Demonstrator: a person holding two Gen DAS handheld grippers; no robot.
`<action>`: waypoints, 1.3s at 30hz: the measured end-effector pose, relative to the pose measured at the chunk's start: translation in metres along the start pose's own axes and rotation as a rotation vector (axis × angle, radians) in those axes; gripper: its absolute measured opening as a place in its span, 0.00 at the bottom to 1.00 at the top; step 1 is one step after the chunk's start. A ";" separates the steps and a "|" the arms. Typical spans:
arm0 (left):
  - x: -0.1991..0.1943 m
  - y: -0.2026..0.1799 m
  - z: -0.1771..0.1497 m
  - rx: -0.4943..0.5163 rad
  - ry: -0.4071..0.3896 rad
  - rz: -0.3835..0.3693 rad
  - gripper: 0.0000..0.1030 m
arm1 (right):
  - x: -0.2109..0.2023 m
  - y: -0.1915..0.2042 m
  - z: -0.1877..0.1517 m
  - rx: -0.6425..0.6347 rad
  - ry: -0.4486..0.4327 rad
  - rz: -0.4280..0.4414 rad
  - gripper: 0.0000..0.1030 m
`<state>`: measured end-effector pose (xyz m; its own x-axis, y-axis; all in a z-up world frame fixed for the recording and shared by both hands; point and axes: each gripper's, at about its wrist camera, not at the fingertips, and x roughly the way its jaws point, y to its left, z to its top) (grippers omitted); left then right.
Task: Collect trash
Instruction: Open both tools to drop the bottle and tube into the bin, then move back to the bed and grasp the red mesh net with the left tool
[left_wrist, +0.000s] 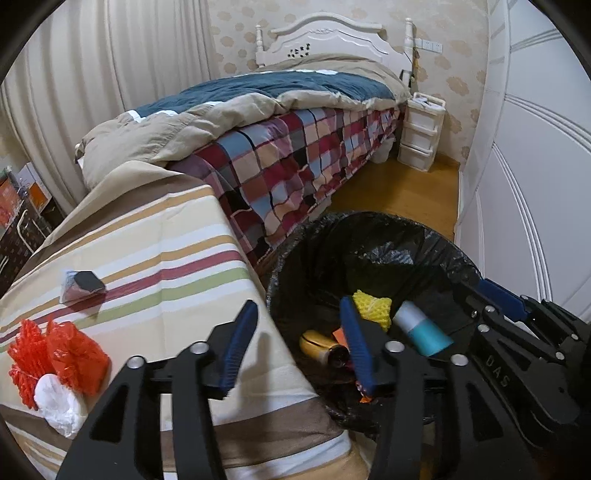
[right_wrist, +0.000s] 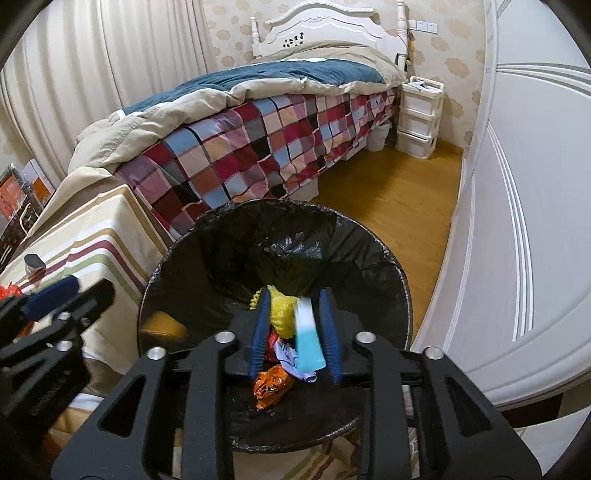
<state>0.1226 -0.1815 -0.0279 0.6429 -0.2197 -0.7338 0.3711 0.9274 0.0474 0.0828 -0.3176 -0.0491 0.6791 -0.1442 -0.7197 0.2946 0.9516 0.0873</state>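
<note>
both grippers hang over the black-lined trash bin (right_wrist: 207, 240); the left gripper (left_wrist: 299, 343) stands moderately apart and empty; the right gripper (right_wrist: 295, 328) is narrower, a white-and-teal bottle (right_wrist: 308, 339) blurred between its fingers, contact unclear; yellow mesh (left_wrist: 373, 306) lies in the bin; orange netting (left_wrist: 55, 354), white wad (left_wrist: 59, 402) and a dark packet (left_wrist: 83, 286) lie on the striped tablecloth (left_wrist: 177, 258) beside it; the checked bed (right_wrist: 258, 147) is behind.

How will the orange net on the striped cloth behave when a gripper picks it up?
The orange net is crumpled mesh, so it is probably floppy and light. It may snag the white crumpled piece that touches it. Its bunched folds should compress, so the pads probably need to close far.
</note>
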 end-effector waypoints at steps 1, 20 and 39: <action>-0.002 0.001 0.000 -0.001 -0.005 0.006 0.55 | 0.000 0.000 0.000 -0.002 -0.004 -0.006 0.42; -0.068 0.109 -0.047 -0.165 -0.051 0.160 0.75 | -0.052 0.070 -0.008 -0.084 -0.082 0.051 0.87; -0.076 0.208 -0.091 -0.355 0.006 0.218 0.75 | -0.060 0.176 -0.045 -0.264 0.006 0.169 0.87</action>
<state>0.0897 0.0558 -0.0237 0.6763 -0.0059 -0.7366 -0.0283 0.9990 -0.0340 0.0634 -0.1296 -0.0220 0.6990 0.0226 -0.7147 -0.0072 0.9997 0.0245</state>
